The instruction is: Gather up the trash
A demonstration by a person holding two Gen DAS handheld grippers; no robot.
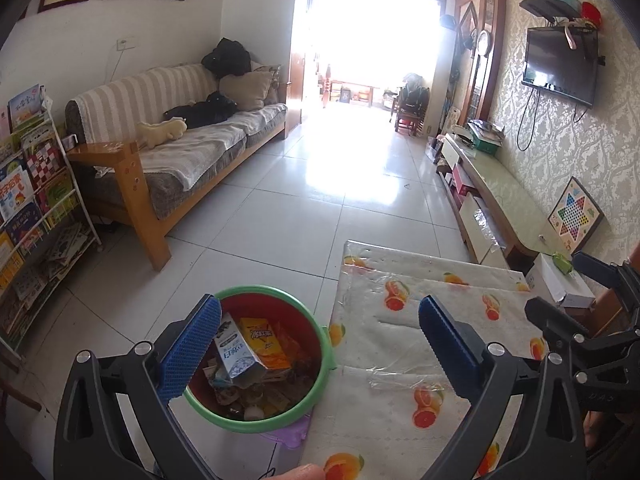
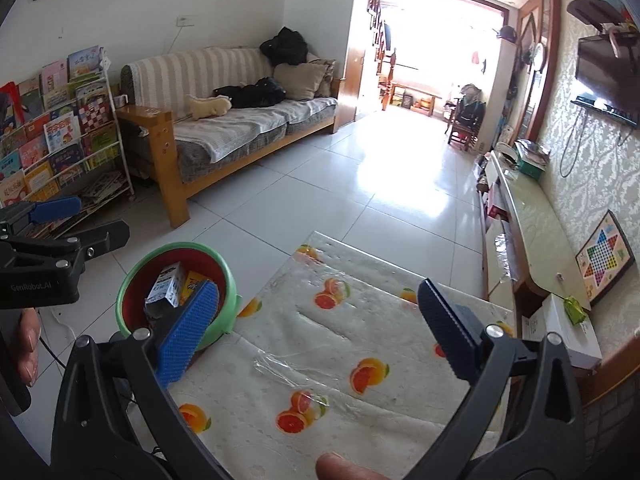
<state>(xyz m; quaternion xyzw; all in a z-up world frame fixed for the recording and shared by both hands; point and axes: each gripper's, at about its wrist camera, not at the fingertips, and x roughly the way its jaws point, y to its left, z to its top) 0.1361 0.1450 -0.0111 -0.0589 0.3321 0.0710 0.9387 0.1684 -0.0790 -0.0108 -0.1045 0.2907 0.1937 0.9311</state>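
Left wrist view: the left gripper (image 1: pixel 320 344) hangs with its blue pads wide apart and nothing between them. Its left pad (image 1: pixel 190 346) overlaps the rim of the bin (image 1: pixel 276 416), a red bucket with a green rim that stands on the tiled floor just beside the table (image 1: pixel 380 344). The bin holds the trash: a white-and-blue carton (image 1: pixel 236 356), an orange carton (image 1: pixel 266 342) leaning against it, and smaller wrappers lower down that are too jumbled to tell apart. The table wears a white cloth printed with orange slices under clear plastic, and its top is bare near the gripper. The right gripper (image 1: pixel 580 320) shows at the right edge, over the table's far side. A fingertip (image 1: pixel 304 472) shows at the bottom edge.

Right wrist view: the right gripper (image 2: pixel 320 320) is also spread wide and empty, held above the table (image 2: pixel 360 320). The bin (image 2: pixel 132 288) sits left of the table, touching or just beside its edge; the cartons (image 2: pixel 168 284) stick up inside it. The left gripper (image 2: pixel 60 216) shows at the left edge, near the bin, with a hand (image 2: pixel 28 344) below it. A sofa (image 2: pixel 224 120) and bookrack (image 2: pixel 60 128) stand well behind.
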